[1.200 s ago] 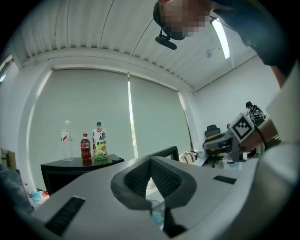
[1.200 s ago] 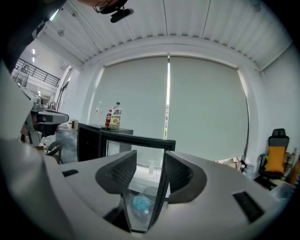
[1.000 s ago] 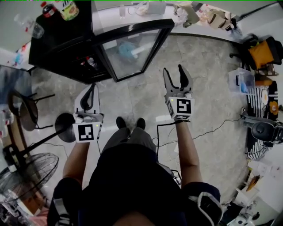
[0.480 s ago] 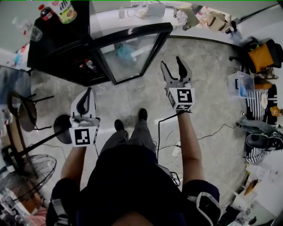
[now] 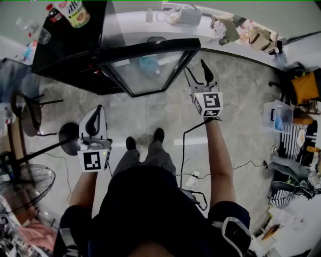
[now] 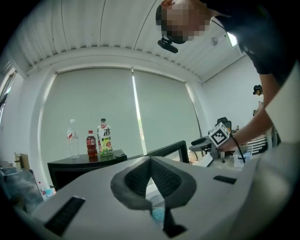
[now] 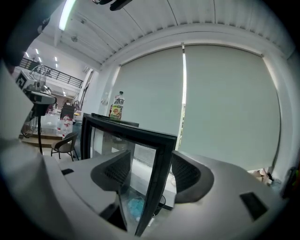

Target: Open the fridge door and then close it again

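Observation:
The black fridge [image 5: 70, 55] stands at the upper left with its glass door [image 5: 145, 65] swung open toward me. My right gripper [image 5: 196, 69] is at the door's free edge and is open. In the right gripper view the door's black frame [image 7: 161, 145] stands upright between the jaws of my right gripper [image 7: 150, 169], with a gap to each pad. Those jaws have just been opening. My left gripper [image 5: 98, 111] hangs over the floor, short of the fridge, shut on nothing; the pads of my left gripper [image 6: 151, 161] meet.
Bottles [image 5: 75, 11] stand on the fridge top. A chair [image 5: 30, 118], a round stand base [image 5: 70, 140] and a fan [image 5: 25, 188] are at the left. A cable [image 5: 185, 150] trails on the floor. A plastic box [image 5: 278, 115] sits right. A cluttered counter [image 5: 225, 25] runs behind.
The person has stepped toward the fridge. My right gripper has travelled forward to the door's free edge, which now sits between its jaws. The left gripper has shifted slightly.

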Demonstrator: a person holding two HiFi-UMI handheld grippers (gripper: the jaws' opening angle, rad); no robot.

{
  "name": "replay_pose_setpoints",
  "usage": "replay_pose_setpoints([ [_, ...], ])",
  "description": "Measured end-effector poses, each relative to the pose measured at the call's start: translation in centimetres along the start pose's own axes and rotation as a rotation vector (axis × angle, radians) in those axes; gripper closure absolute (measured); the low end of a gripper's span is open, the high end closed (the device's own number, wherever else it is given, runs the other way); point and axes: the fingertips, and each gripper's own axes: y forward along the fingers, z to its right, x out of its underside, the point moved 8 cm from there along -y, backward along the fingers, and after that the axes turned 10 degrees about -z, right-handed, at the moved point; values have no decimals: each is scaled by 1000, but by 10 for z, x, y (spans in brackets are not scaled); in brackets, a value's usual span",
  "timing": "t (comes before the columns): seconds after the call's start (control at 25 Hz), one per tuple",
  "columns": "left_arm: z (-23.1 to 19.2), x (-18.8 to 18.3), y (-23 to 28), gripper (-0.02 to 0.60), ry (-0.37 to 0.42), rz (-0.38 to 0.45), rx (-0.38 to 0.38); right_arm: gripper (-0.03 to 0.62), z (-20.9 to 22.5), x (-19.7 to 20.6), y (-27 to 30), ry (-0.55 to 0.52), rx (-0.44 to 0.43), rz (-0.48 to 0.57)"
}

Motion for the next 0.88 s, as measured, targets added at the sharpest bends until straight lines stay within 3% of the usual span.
replay_pose_setpoints([
  [0.4, 16, -2, 15, 558, 26, -53, -48, 298, 41, 24, 53, -40, -176, -7],
  [0.88, 22, 0, 24, 558, 47, -93, -86, 313, 64, 37, 97, -56, -320, 11],
])
